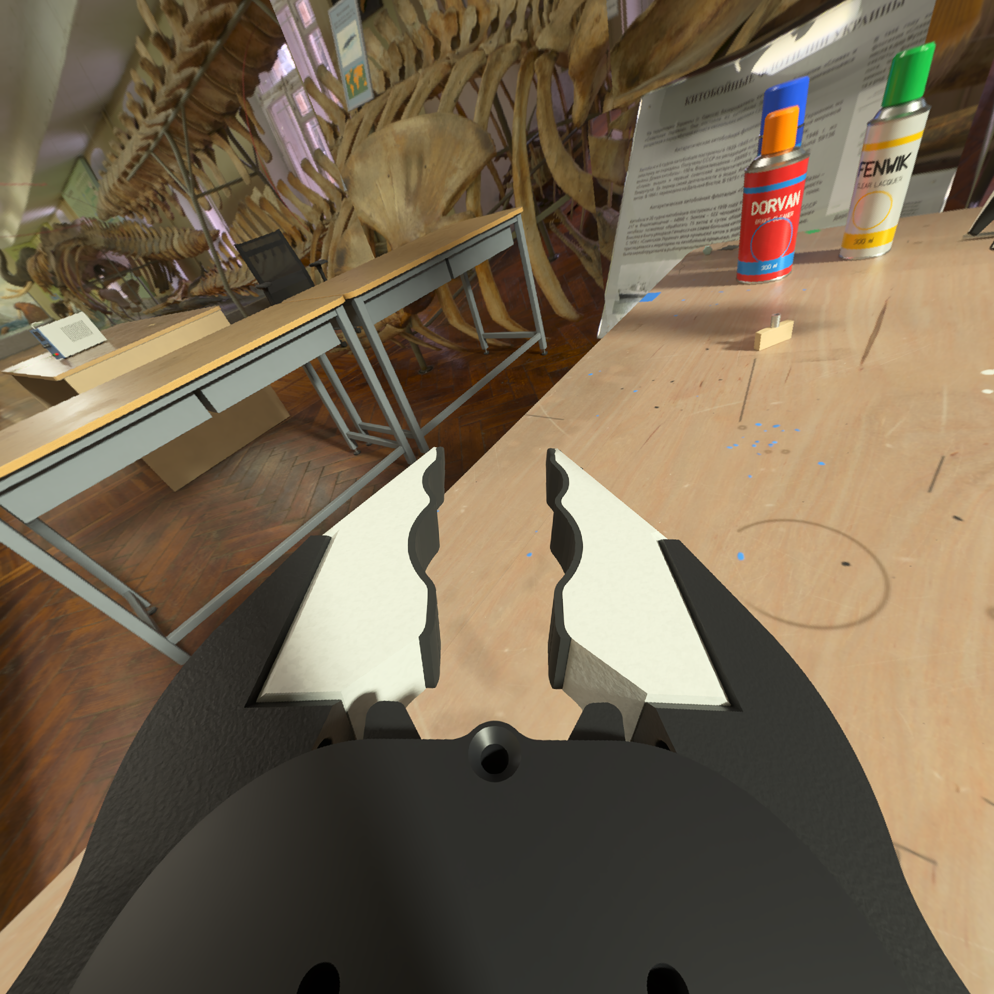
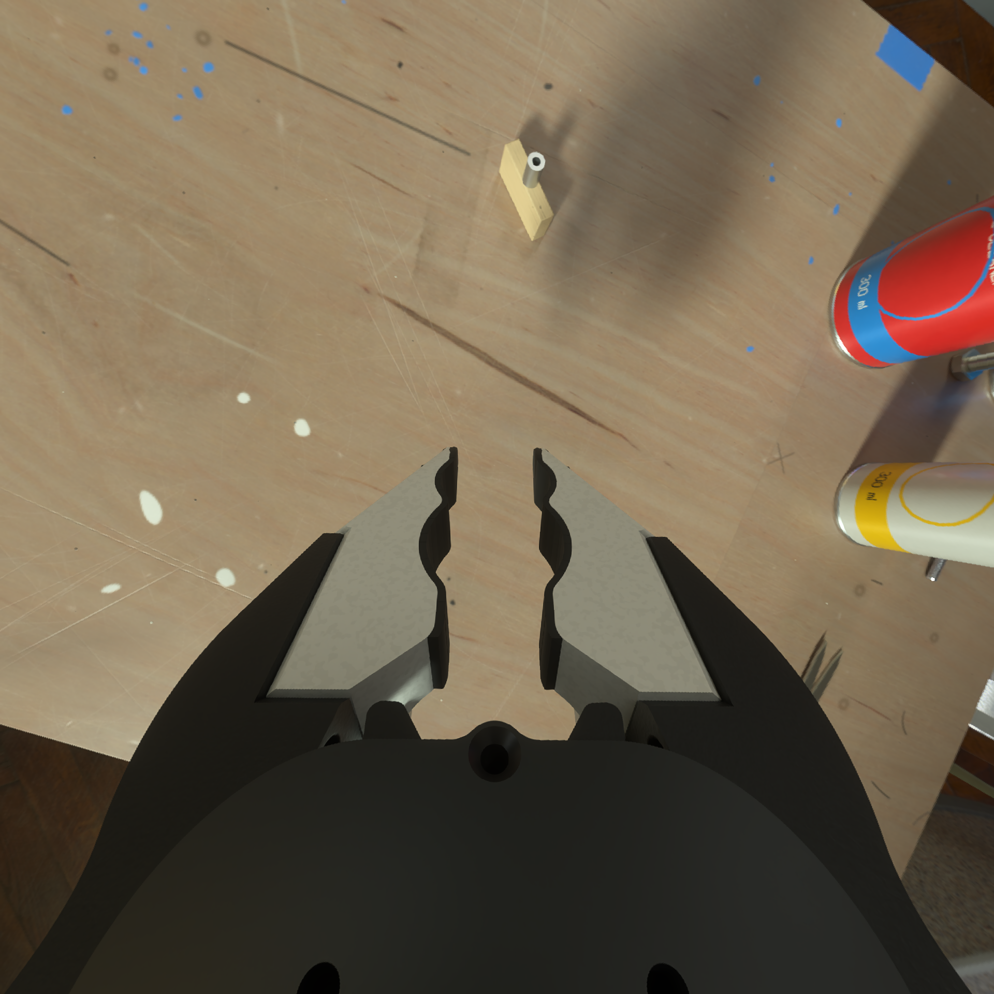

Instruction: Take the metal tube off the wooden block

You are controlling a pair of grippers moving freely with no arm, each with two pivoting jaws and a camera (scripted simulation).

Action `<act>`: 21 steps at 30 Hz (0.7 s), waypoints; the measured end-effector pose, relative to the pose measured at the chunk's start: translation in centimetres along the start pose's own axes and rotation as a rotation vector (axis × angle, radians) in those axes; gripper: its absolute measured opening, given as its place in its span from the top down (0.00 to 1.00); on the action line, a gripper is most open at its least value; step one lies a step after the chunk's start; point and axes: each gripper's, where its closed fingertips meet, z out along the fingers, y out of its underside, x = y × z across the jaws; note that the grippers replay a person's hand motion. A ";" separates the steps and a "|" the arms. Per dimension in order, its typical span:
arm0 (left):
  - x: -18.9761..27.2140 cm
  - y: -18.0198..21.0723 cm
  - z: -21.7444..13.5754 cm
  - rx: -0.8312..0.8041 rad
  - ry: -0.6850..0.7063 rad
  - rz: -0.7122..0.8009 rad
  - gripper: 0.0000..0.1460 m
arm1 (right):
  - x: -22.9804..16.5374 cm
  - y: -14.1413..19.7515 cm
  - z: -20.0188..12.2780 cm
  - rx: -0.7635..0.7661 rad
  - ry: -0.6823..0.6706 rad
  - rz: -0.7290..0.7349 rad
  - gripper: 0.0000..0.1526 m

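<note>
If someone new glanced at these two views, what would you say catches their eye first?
Most likely the two bright spray cans standing at the far side of the workbench: a red can with an orange and blue cap and, beside it, a white and yellow can with a green cap. Next, the open left hand-held gripper filling the foreground. Last, the small wooden block mid-bench, with a short metal tube standing upright in it.

So the metal tube (image 2: 535,168) stands upright in the wooden block (image 2: 528,200) on the tabletop (image 2: 322,301), with two spray cans (image 2: 914,290) off to its right.
</note>
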 end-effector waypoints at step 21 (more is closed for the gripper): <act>0.1 -0.1 2.1 -0.025 0.018 0.016 0.75 | 1.9 -9.9 8.1 -0.035 -0.202 -0.473 0.90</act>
